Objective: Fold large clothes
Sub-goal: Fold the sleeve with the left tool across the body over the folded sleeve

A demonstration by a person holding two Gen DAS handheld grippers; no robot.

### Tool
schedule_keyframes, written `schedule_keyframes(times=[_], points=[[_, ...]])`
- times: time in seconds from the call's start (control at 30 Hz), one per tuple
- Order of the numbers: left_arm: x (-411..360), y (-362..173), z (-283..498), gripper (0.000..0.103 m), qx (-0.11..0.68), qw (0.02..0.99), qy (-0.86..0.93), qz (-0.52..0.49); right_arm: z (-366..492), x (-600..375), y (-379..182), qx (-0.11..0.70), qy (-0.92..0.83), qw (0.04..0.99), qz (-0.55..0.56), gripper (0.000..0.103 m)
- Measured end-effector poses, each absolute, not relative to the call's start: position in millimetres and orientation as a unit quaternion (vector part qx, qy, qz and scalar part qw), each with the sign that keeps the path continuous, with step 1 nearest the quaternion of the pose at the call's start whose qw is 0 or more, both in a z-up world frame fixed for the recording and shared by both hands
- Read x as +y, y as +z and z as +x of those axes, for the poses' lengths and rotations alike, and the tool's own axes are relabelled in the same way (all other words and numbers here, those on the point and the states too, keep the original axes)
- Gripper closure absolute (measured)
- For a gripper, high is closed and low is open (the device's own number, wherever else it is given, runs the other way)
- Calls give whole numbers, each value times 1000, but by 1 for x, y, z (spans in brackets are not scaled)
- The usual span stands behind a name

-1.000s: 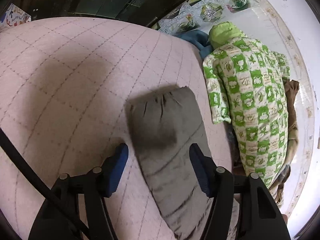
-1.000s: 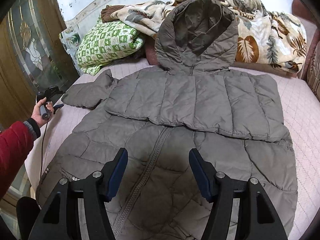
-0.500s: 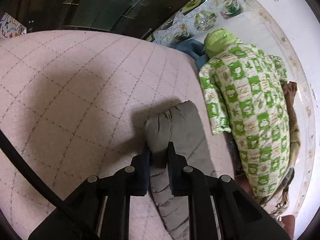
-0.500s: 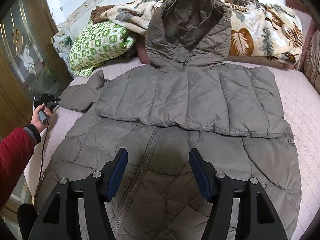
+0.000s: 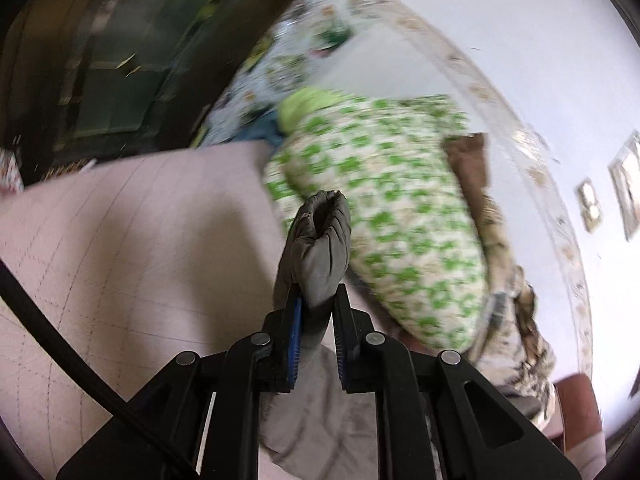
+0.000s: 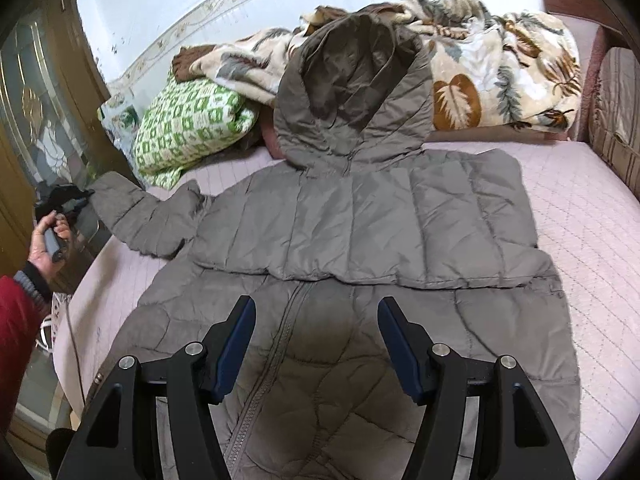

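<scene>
A grey hooded puffer jacket [image 6: 360, 240] lies front-up on the pink quilted bed [image 6: 580, 216], its right sleeve folded across the chest. My left gripper [image 5: 318, 300] is shut on the cuff of the left sleeve [image 5: 320, 240] and holds it lifted off the bed. In the right wrist view that sleeve [image 6: 132, 216] stretches out to the left, held by the left gripper [image 6: 82, 198]. My right gripper [image 6: 316, 320] is open and empty, hovering over the jacket's lower front near the zipper [image 6: 276, 344].
A green-and-white checked pillow [image 6: 188, 124] and a leaf-patterned blanket [image 6: 500, 72] lie at the head of the bed by the white wall. A dark glass-panelled cabinet [image 6: 36, 120] stands left of the bed. The bed's left edge [image 6: 76, 300] runs beside the jacket.
My left gripper closed on the sleeve cuff and has lifted it off the bed, swinging up towards the pillow. My right gripper stayed open above the jacket's lower front.
</scene>
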State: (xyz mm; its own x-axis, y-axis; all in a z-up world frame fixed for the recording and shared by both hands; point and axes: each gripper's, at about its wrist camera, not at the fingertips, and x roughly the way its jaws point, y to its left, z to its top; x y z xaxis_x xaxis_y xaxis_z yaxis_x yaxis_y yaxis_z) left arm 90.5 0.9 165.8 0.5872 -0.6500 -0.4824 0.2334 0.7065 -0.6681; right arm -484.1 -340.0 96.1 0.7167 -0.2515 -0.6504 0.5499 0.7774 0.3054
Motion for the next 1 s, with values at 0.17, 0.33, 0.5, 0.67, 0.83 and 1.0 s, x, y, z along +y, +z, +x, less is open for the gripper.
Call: schedule_keyframes(times=[0.17, 0.33, 0.5, 0.67, 0.83, 1.0], points=[[-20, 241, 46, 89, 336, 855, -300, -257, -502, -346, 106, 279, -235, 896, 253, 35], [-52, 303, -16, 89, 309, 856, -349, -225, -525, -359, 111, 258, -249, 895, 267, 35], [-93, 338, -82, 89, 296, 848, -395, -192, -548, -377, 109, 241, -262, 887, 296, 35], [-153, 344, -150, 89, 293, 839, -437, -141, -569, -398, 105, 226, -287, 874, 319, 35], [-214, 322, -207, 89, 310, 823, -467, -92, -587, -413, 106, 207, -296, 868, 341, 35], [-272, 284, -259, 89, 337, 801, -491, -54, -602, -419, 111, 189, -307, 865, 349, 35]])
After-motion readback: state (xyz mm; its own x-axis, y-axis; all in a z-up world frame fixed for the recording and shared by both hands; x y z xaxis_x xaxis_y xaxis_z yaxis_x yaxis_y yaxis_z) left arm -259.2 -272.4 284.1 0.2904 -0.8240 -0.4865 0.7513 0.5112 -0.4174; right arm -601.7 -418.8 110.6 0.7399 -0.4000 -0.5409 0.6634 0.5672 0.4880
